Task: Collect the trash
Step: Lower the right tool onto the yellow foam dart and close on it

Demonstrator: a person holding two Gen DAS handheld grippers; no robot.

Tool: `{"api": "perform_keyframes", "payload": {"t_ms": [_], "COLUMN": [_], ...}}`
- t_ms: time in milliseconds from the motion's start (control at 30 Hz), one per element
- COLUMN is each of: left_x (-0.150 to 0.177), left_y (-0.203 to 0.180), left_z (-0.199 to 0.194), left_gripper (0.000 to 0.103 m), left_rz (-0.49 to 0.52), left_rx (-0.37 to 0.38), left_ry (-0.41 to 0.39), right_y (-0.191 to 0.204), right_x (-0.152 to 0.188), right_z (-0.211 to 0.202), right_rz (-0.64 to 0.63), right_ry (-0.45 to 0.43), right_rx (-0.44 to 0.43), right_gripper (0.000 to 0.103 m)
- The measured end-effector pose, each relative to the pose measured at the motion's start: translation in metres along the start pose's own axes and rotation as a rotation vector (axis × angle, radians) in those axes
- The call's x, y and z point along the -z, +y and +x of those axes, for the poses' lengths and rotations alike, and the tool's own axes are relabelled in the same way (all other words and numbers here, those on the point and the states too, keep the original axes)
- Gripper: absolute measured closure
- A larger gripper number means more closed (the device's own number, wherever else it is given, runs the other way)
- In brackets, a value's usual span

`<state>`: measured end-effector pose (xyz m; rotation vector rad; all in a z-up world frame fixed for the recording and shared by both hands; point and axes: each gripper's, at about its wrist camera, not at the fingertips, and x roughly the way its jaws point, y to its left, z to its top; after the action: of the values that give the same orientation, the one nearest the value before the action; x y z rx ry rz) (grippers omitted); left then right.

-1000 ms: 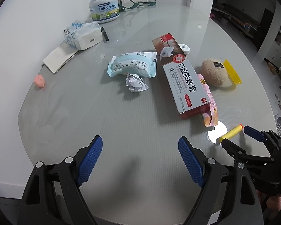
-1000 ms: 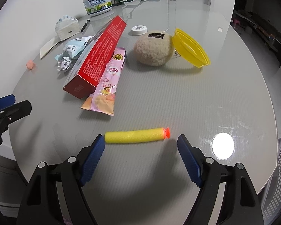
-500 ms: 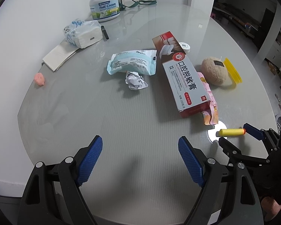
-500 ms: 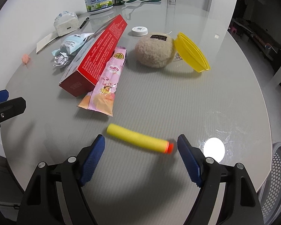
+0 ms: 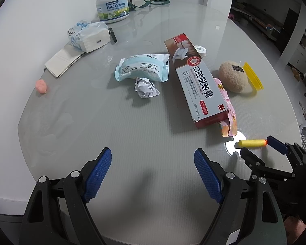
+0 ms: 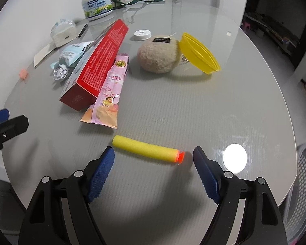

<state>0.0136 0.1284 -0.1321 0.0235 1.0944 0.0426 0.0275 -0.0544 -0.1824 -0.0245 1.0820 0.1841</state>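
Note:
A yellow foam dart with an orange tip (image 6: 148,149) lies on the grey round table (image 6: 193,106), just ahead of my right gripper (image 6: 153,165), which is open and empty with the dart between its fingertips' line. The dart also shows in the left wrist view (image 5: 252,143). My left gripper (image 5: 153,173) is open and empty over bare table. A crumpled paper ball (image 5: 145,87), a blue-white wrapper (image 5: 142,67), a toothpaste box (image 5: 197,81) and a pink snack wrapper (image 6: 108,94) lie further in.
A plush ball (image 6: 159,56) and a yellow lid (image 6: 200,54) sit at the back right. A tissue pack (image 5: 87,36), milk powder tub (image 5: 112,6), papers (image 5: 63,60), pen (image 5: 112,34), small white cap (image 5: 201,50) and pink blob (image 5: 41,85) lie along the far side.
The right gripper has shifted and turned a little, so the dart now lies slanted ahead of it with its orange tip lower right. The left gripper has barely moved.

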Motion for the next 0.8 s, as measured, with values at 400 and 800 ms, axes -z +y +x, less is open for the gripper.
{"api": "perform_keyframes", "payload": {"t_ms": [400,800], "left_x": [-0.004,-0.021], "left_y": [0.004,0.02], "left_z": [0.015,0.035], "left_gripper": [0.02,0.02], "left_rz": [0.032,0.112], "left_rx": [0.015,0.015], "left_ry": [-0.01,-0.02], "right_y": [-0.007,0.012], "right_x": [0.02,0.026], "right_z": [-0.011,-0.01], "right_rz": [0.16,0.25], "right_ry": [-0.058,-0.132], "right_rx": [0.068,0.129], "right_gripper": [0.027,0.027]}}
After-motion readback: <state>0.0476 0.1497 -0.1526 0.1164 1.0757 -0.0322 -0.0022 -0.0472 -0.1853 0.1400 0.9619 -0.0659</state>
